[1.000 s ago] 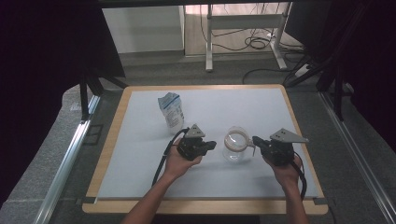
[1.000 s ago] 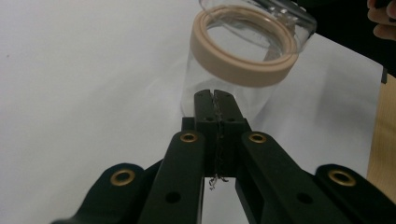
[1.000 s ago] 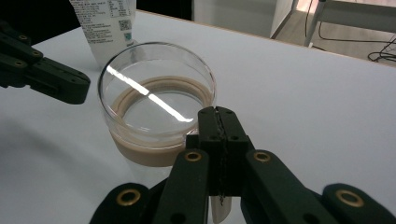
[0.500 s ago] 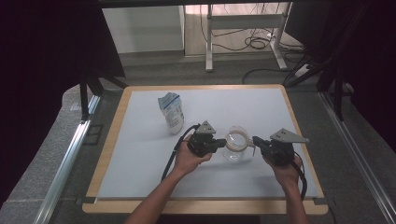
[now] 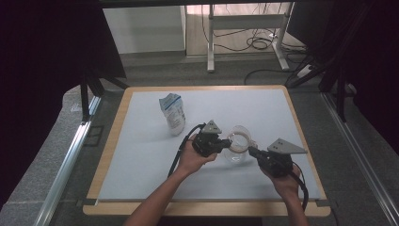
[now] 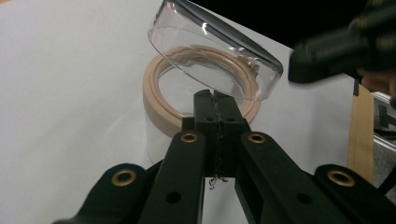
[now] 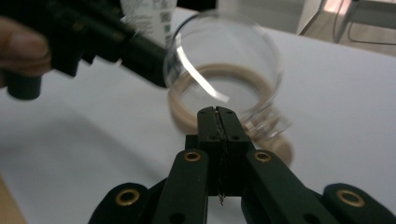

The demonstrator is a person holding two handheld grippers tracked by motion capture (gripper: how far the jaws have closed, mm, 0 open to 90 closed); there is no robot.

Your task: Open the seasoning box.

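**Jar lid up, hinge side still attached**

Glass jar (image 5: 236,149) sits right of centre in the high view, on the white mat (image 5: 141,155), between the two grippers. Its clear lid (image 6: 215,56) is tilted open above the beige seal ring (image 6: 161,105). In the left gripper view the lid hangs across the upper middle, the ring just below it.

Left gripper (image 5: 225,145): jaws clenched together, tips at the lid edge on the jar's left side in the high view. It looks to be propping or nudging the lid, but I can't tell whether anything is pinched between the pads.

Right gripper (image 5: 251,151): jaws clenched too, tips at the jar's lower-right, near the wire clasp (image 7: 268,126). Contact unclear, that view is blurred.

White pouch (image 5: 173,113) stands upper left of the jar, untouched, well apart.

My read: opening is mostly done. Left to do: swing the lid fully back and let go. The pouch may come next.
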